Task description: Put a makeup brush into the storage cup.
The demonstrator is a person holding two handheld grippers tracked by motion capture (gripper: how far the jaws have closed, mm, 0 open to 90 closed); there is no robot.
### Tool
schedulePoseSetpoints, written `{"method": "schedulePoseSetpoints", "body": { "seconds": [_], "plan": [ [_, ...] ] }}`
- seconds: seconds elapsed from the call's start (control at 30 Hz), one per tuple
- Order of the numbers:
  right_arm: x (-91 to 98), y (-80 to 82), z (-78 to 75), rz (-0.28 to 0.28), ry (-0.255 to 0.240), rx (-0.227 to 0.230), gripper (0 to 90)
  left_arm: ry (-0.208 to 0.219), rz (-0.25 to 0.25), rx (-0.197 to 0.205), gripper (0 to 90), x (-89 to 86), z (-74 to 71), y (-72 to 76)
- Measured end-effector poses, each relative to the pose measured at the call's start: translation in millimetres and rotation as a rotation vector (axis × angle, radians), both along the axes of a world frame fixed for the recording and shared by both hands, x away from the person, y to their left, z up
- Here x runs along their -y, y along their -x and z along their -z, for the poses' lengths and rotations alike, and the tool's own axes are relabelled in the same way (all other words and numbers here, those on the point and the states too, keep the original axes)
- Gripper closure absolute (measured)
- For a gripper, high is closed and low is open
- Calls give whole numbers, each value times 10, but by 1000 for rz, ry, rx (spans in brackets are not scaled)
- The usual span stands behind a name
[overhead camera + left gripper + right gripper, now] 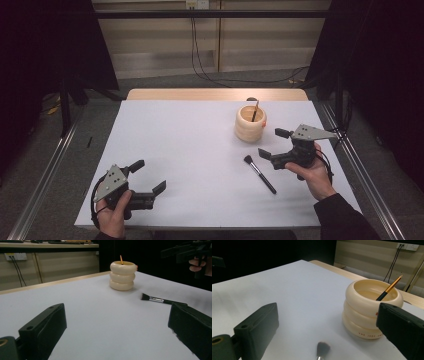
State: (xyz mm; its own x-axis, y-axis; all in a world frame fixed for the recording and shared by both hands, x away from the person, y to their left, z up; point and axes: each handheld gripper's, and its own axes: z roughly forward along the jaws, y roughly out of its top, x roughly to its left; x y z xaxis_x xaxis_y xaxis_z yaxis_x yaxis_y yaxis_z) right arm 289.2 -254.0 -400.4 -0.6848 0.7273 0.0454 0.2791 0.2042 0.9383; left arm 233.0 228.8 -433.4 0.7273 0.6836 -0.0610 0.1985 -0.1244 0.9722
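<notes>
A: So, from the high view first: where does everything sit?

B: On the white desk point(190, 150), the cream ringed holder point(250, 123) stands toward the far right corner with 1 brush already leaning inside it. A second makeup brush point(260, 174) lies flat nearer the right edge, bristles pointing to the far side. The right claw point(270, 143) hangs just beside that brush with its jaws spread, holding nothing. The left claw point(148, 176) waits near the front left corner, also spread and empty.

A: And the left gripper view?

B: It looks across the desk at the holder point(123, 275) and the lying brush point(162, 300), both well apart from its own wide jaws.

A: The right gripper view?

B: The holder point(372, 307) is close, and the brush head point(323, 348) lies at the bottom between the 2 open jaws.

A: How would you pick it up well?

B: I'd judge the right claw should drop lower and close across the thin handle, not the bristles, with the jaws square to it. A shallow pinch on a slim handle lying flat could let it roll away, so go low before closing.
</notes>
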Motion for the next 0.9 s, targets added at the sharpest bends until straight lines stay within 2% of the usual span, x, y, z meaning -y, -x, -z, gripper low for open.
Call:
{"method": "schedulePoseSetpoints", "body": {
  "seconds": [0.13,0.33,0.37,0.47,0.53,0.63,0.73,0.9],
  "plan": [
    [-16,-20,-2,-6,13,-8,69,5,5,-4,19,3,4,-5],
    [-36,-51,0,-47,35,-57,112,9,4,-5,17,6,4,-7],
    [-40,-58,1,-58,26,-76,95,8,5,-6,17,6,4,-7],
    [-56,-65,-1,-51,58,-103,37,4,8,-3,17,4,4,-11],
    [-62,-73,-2,-61,35,-136,35,0,8,0,17,2,5,-11],
    [-89,-80,-6,-66,87,-155,34,-5,15,0,17,1,4,-14],
    [-122,-99,-4,-106,120,-202,46,-5,15,2,17,-1,5,-16],
    [-184,-125,6,-126,169,-281,43,-1,12,-2,17,2,6,-15]
  ]
}}
